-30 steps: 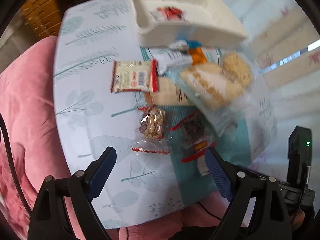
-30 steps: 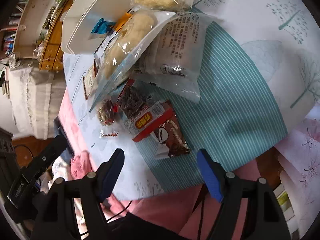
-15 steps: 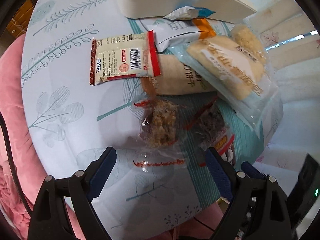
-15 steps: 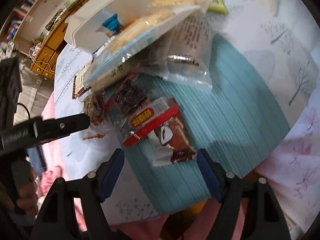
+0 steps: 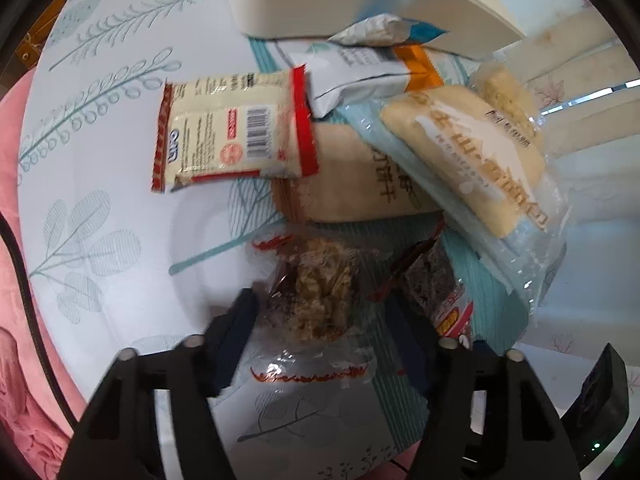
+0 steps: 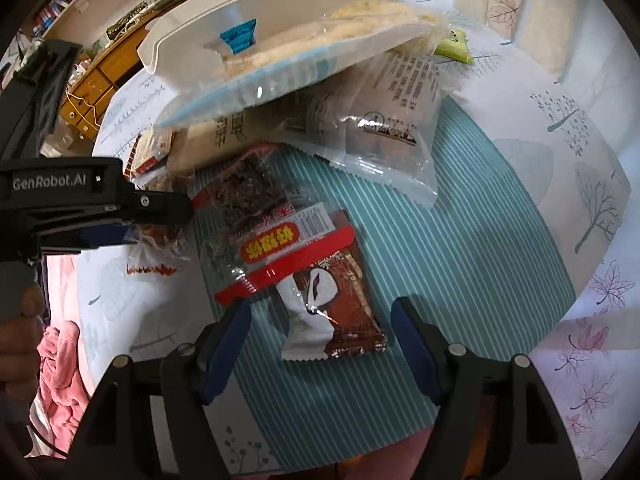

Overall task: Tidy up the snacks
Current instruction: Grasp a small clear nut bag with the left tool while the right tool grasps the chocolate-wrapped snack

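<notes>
Blue-padded left gripper (image 5: pixel 320 316) jaws stand apart, straddling the clear walnut packet (image 5: pixel 320 300), not clamped. Right gripper (image 6: pixel 320 340) likewise open around the brown packet (image 6: pixel 340 316). Nearly all snacks lie heaped on the table (image 5: pixel 100 200) beside the white tray (image 6: pixel 192 40); judged barely started, sorting remains. Leaf-print cloth, teal striped mat (image 6: pixel 460 260); wooden drawers (image 6: pixel 92 92) and shelves behind.

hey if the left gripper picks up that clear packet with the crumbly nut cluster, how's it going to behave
The clear nut cluster packet looks light, with crinkly film, so its sealed ends will likely flop. The cluster looks crumbly and may break under a hard squeeze. The glossy film could slip; the left gripper has its jaws on either side, still apart.
</notes>
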`<move>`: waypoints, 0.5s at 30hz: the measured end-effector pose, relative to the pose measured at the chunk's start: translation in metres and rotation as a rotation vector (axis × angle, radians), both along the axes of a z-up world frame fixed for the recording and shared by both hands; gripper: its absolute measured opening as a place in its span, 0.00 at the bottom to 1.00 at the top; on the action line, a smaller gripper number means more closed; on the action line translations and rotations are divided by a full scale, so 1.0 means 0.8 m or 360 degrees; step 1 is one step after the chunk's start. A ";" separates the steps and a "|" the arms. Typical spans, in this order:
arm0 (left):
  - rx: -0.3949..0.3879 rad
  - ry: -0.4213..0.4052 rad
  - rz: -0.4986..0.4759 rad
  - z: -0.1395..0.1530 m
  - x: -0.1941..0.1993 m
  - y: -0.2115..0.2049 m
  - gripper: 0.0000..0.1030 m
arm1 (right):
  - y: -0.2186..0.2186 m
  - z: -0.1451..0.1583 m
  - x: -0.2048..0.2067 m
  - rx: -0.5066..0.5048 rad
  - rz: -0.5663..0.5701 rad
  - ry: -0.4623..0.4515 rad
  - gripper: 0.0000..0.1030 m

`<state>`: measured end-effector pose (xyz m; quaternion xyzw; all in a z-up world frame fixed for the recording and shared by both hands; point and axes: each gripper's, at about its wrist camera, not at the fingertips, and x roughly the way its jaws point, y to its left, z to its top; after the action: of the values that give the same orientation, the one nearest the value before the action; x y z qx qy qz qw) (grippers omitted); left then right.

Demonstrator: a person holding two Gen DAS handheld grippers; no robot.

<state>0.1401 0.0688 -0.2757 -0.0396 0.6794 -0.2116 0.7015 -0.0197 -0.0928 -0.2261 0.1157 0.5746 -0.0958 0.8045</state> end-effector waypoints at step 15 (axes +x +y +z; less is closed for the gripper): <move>-0.0062 0.0029 -0.0011 0.003 0.000 0.023 0.38 | 0.030 -0.004 0.008 -0.0221 0.0082 0.0103 0.45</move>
<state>0.1402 0.0869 -0.2730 -0.0527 0.6817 -0.2269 0.6936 -0.0137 -0.0685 -0.2295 0.0414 0.5950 -0.1184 0.7939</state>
